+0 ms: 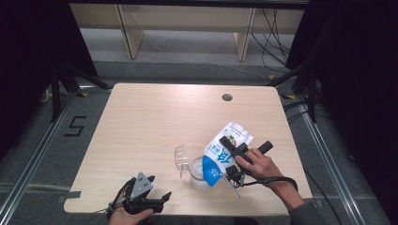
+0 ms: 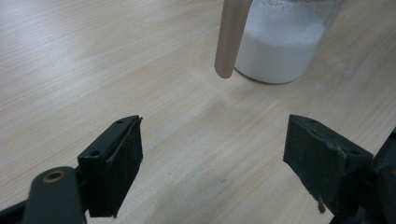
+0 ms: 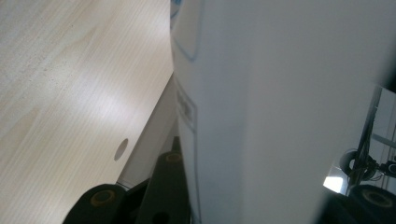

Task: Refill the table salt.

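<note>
The right tool (image 1: 233,161) gripped a tilted milk carton (image 1: 224,150) over a clear jar (image 1: 197,172) of white powder near the desk (image 1: 141,122) front edge. The left tool (image 1: 157,199) rested wide open at that edge, with bare desk beyond.

**Light wood table, one jar on it**

The table (image 1: 141,131) is pale wood with rounded corners and a round cable hole (image 1: 227,97) near its far edge, right of centre. A clear jar (image 1: 199,176) of white powder stands on it near the front, right of centre. Its open lid (image 1: 181,158) tilts up at the left.
</note>
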### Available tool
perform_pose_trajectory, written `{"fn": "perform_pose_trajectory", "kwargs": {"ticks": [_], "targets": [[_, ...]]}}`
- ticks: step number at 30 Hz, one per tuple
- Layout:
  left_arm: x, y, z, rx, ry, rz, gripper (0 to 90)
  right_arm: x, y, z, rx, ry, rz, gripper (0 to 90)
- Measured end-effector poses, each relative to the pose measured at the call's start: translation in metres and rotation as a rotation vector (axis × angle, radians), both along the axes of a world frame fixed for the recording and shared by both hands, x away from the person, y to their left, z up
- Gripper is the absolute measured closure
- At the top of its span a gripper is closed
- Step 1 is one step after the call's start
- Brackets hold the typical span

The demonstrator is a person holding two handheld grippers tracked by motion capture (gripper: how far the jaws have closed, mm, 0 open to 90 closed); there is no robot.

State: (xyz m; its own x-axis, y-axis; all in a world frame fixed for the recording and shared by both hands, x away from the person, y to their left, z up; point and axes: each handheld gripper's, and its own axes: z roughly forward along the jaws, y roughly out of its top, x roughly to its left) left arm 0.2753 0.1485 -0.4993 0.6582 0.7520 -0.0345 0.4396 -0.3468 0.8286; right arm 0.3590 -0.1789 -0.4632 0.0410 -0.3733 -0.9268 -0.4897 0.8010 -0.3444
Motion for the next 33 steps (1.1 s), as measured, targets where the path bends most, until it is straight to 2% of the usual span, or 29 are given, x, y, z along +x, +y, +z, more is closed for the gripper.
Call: {"fn": "perform_pose_trajectory", "kwargs": {"ticks": [18,19,21,23,24,25,32,33], "targets": [[-0.0003,-0.0001,0.0,-0.006,0.005,0.004,19.1,0.0001,0.0019,-0.0016,0.016,0.02,0.017,77.7],[-0.0003,-0.0001,0.0,-0.006,0.005,0.004,19.0,-0.0009,0.0006,-0.0028,0.041,0.04,-0.002,77.8],[-0.0003,-0.0004,-0.0002,-0.01,0.004,0.006,19.1,0.0005,0.0004,-0.0027,0.046,0.032,0.012,77.7],[-0.0003,-0.0002,-0.0001,-0.007,0.006,0.003,19.1,0.0008,-0.0004,-0.0023,0.064,0.045,0.011,77.8],[-0.0003,-0.0002,-0.0001,-0.007,0.006,0.004,19.1,0.0004,-0.0001,-0.0008,0.056,0.053,-0.001,77.8],[-0.0003,-0.0002,-0.0001,-0.007,0.006,0.004,19.1,0.0014,-0.0006,-0.0015,0.079,0.066,0.008,77.8],[-0.0004,0.0002,0.0001,-0.003,0.005,0.003,19.1,0.0024,-0.0006,0.0004,0.092,0.089,0.019,77.9],[-0.0003,0.0003,0.0001,-0.003,0.005,0.003,19.1,0.0026,-0.0009,-0.0002,0.106,0.104,0.015,77.9]]}}
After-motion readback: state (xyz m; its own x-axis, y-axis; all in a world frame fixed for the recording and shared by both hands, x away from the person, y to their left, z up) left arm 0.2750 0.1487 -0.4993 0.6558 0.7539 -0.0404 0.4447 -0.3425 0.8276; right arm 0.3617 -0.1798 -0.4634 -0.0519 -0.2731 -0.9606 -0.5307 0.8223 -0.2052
